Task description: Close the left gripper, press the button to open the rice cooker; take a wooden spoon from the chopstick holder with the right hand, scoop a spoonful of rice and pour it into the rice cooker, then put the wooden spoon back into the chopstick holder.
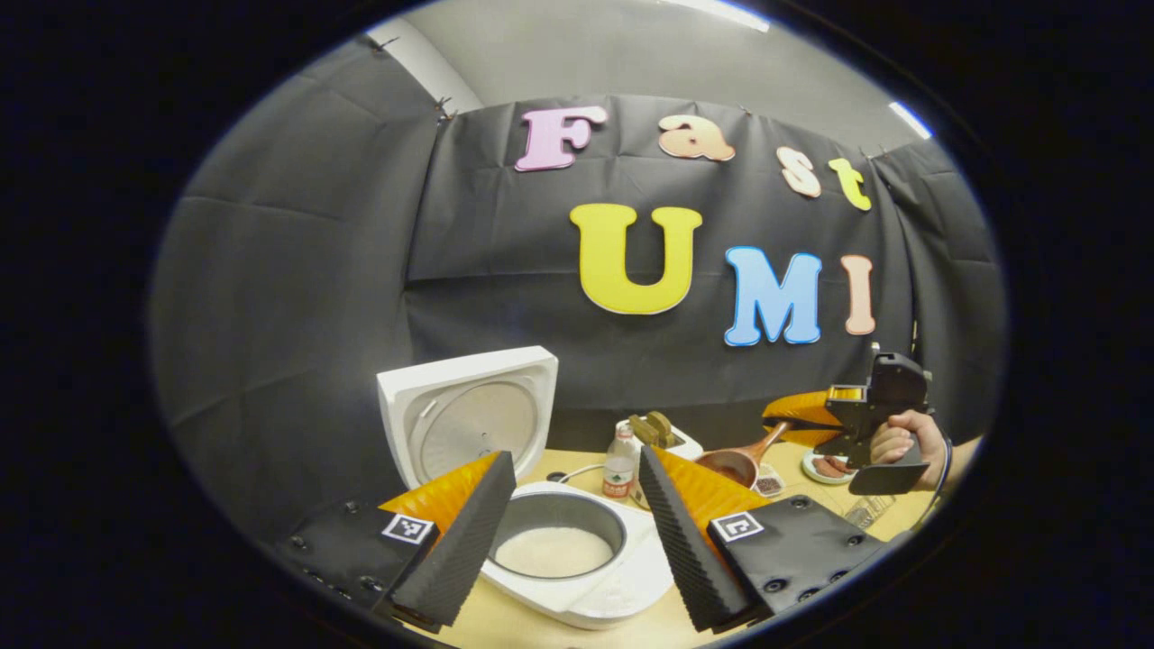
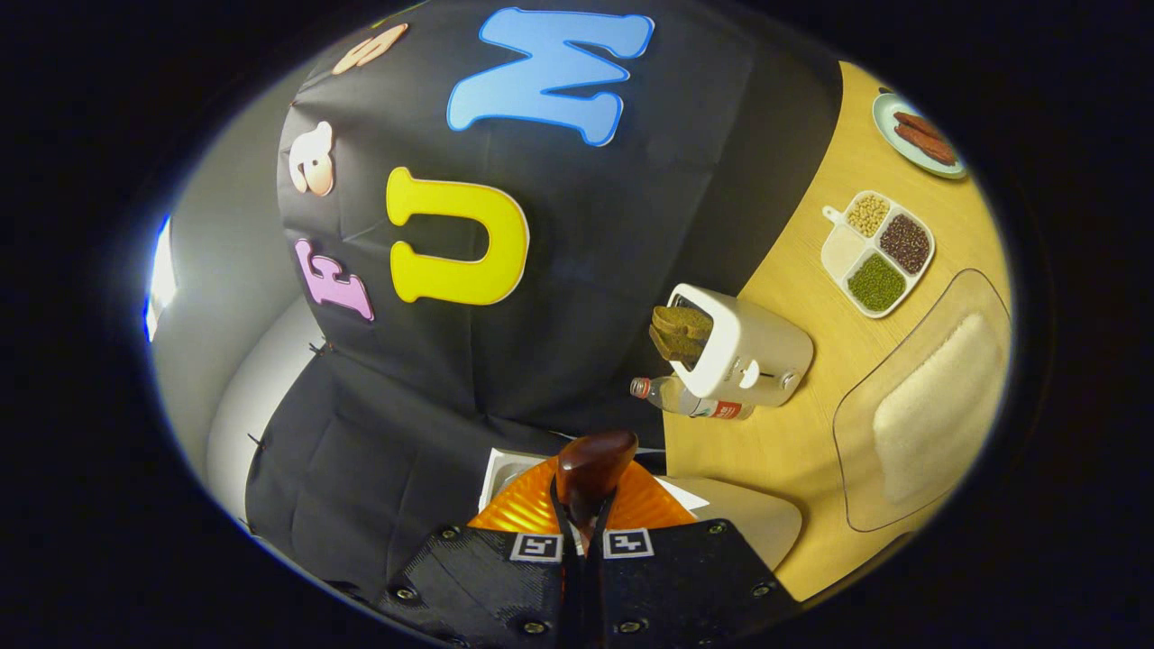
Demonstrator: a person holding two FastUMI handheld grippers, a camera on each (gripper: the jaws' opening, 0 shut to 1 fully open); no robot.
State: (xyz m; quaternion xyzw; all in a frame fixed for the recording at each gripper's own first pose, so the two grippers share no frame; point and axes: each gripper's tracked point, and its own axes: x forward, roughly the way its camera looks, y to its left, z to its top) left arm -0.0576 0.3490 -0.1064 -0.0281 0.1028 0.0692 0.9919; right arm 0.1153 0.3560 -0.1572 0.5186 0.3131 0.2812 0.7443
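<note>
Spoon [image 2: 590,469] sat clamped in the right hand-held gripper [image 2: 586,532]; the left hand-held gripper [image 1: 568,514] hung wide apart over the open cooker [image 1: 577,577], holding nothing.

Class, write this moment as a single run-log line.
cooker lid: open | pot: holds rice | right gripper: shut on wooden spoon | left gripper: open, in front of cooker
</note>
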